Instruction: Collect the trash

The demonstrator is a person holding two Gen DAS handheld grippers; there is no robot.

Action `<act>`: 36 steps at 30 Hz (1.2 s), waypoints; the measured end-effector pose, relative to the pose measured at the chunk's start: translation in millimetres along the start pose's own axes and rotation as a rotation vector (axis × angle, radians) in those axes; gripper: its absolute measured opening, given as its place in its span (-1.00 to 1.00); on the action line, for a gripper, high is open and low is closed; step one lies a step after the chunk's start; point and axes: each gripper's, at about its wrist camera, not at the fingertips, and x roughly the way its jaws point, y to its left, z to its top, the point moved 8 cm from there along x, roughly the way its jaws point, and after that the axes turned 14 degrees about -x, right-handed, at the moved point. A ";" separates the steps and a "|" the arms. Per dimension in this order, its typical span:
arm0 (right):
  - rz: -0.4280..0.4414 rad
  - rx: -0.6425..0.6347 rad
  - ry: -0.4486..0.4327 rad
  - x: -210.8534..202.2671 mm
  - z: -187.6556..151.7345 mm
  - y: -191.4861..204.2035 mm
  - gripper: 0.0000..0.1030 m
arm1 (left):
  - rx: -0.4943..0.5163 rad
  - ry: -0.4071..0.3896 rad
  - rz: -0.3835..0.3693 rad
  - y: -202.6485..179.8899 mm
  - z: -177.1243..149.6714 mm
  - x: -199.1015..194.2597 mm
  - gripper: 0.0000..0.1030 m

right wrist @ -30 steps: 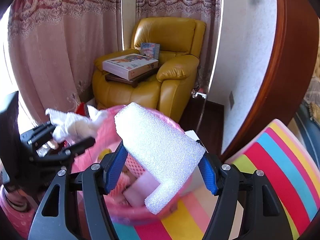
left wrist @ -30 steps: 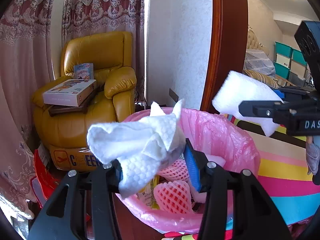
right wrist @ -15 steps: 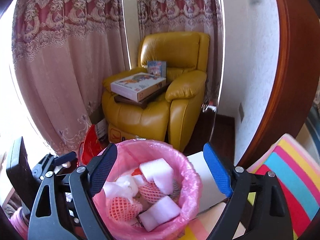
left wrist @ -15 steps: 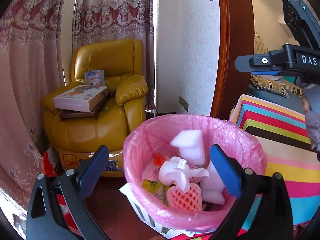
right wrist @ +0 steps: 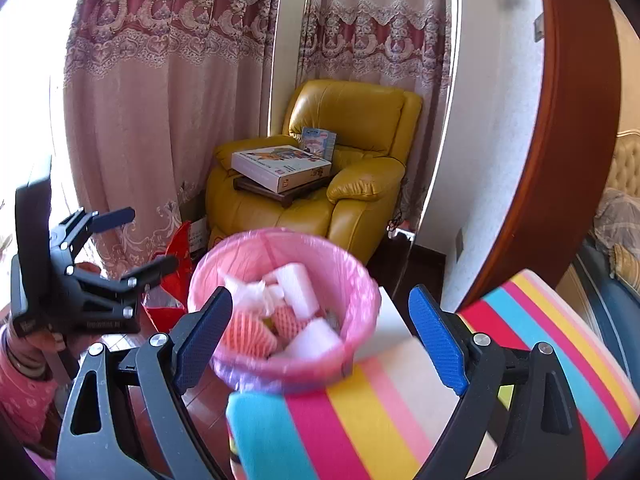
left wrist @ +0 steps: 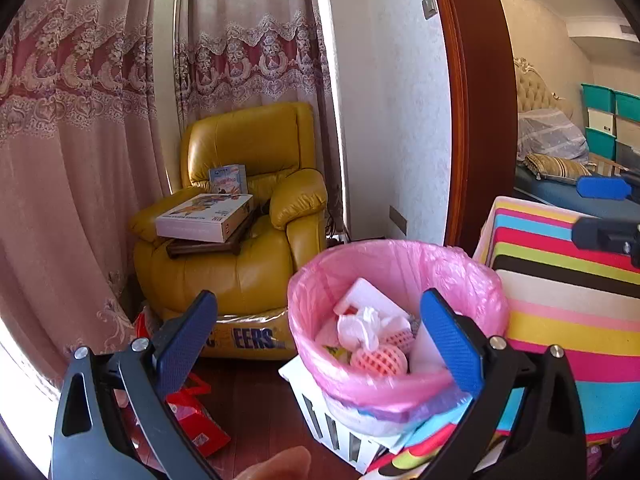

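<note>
Sunlit room corner: yellow leather armchair (left wrist: 244, 216) w/ boxed game (left wrist: 204, 218) on a dark wooden tray (left wrist: 208, 245), set against pink lace-trimmed curtains (left wrist: 80, 128). White textured wall (left wrist: 400, 120), reddish wood door frame (left wrist: 480, 100), dark wood floor (left wrist: 256, 412). Teal storage bins (left wrist: 608, 120) in next rm.

A round bin lined with a pink plastic bag (left wrist: 394, 264) stands upright on the floor, in front of the yellow armchair (left wrist: 244, 208). Inside it lie white foam blocks (left wrist: 366, 296), a crumpled white tissue (left wrist: 360, 330) and pink-orange foam fruit nets (left wrist: 378, 360), heaped loosely below the bag's rim.
</note>
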 end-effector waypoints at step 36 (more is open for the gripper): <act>-0.003 0.120 -0.005 -32.6 -81.5 29.3 0.64 | -0.037 0.049 -0.107 -40.5 -57.4 -64.8 0.91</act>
